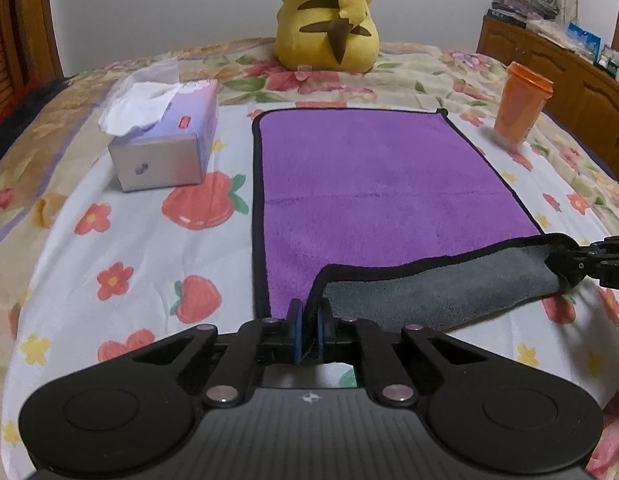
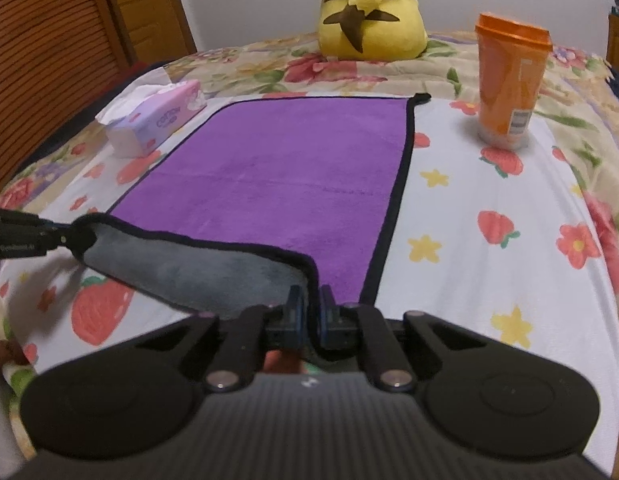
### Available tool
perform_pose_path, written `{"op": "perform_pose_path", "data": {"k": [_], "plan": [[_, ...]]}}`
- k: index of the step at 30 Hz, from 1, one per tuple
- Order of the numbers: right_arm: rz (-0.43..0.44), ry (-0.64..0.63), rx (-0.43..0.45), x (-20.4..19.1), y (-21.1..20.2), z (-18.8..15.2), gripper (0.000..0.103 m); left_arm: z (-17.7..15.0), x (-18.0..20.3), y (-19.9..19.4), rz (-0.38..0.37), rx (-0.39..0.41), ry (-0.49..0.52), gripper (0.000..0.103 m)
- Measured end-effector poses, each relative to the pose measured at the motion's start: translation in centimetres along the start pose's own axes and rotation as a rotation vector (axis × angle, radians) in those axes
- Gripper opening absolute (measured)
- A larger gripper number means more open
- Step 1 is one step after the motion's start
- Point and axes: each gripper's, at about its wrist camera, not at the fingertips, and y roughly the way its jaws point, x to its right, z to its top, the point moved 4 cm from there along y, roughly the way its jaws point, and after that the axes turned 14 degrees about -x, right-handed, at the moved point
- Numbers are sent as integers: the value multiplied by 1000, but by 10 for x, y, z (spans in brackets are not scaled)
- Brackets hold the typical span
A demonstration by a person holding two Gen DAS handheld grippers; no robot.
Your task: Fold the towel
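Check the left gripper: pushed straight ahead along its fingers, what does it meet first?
The left gripper, shut on the towel at its near edge, would sweep low over the towel's purple face. Beyond that, probably the yellow plush at the far end; height and depth are hard to judge.

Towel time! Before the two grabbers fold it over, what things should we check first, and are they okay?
1. Left gripper pinching its near corner of the towel: ok.
2. Right gripper pinching the other near corner: ok.
3. Near edge lifted, grey underside showing: ok.
4. Far edge lying flat on the bedsheet: ok.
5. Tissue box and orange cup off the towel: ok.
6. Grip firm enough: cannot tell.
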Motion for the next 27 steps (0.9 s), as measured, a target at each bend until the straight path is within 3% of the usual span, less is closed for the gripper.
{"op": "perform_pose_path", "data": {"k": [27], "plan": [[1, -8, 141, 6, -20, 15, 5, 20, 9, -31, -12, 147, 16, 8]]}}
